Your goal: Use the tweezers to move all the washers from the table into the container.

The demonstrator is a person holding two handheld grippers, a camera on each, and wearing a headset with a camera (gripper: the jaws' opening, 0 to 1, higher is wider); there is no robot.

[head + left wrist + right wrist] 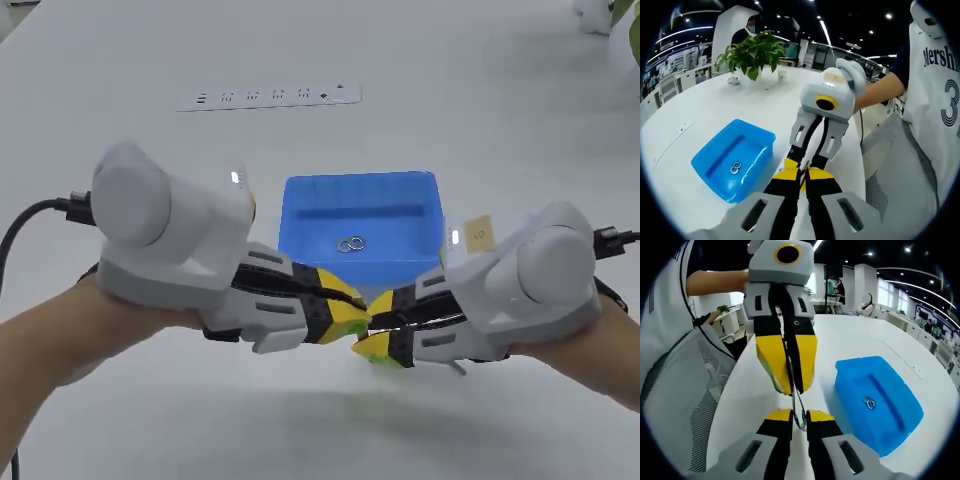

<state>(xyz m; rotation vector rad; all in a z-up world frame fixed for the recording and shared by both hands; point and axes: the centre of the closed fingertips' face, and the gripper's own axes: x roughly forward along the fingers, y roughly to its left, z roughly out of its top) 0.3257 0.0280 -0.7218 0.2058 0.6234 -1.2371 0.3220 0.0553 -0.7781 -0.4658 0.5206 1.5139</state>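
Your left hand-held gripper [350,312] and right hand-held gripper [380,325] meet tip to tip just in front of the container [300,225], on your side of it. In the right gripper view, the left one's yellow jaws are pressed together on the tweezers [798,407]. The thin metal legs run down out of them to the right one's own jaws. Those jaws appear to be pinching the looped end as well, though the gap is too narrow to be sure. So the tool hangs between both grippers, above the table [300,420] and short of the container's near wall.

Inside the container two washers [351,244] lie together, touching, near the middle of its floor. I can make out no washer on the table around the container, in front of it or to either side. Judging by that, the moving looks done or close to it. Check the strip of table hidden under your grippers before you call it finished. Beyond the container lies a white power strip [268,96].
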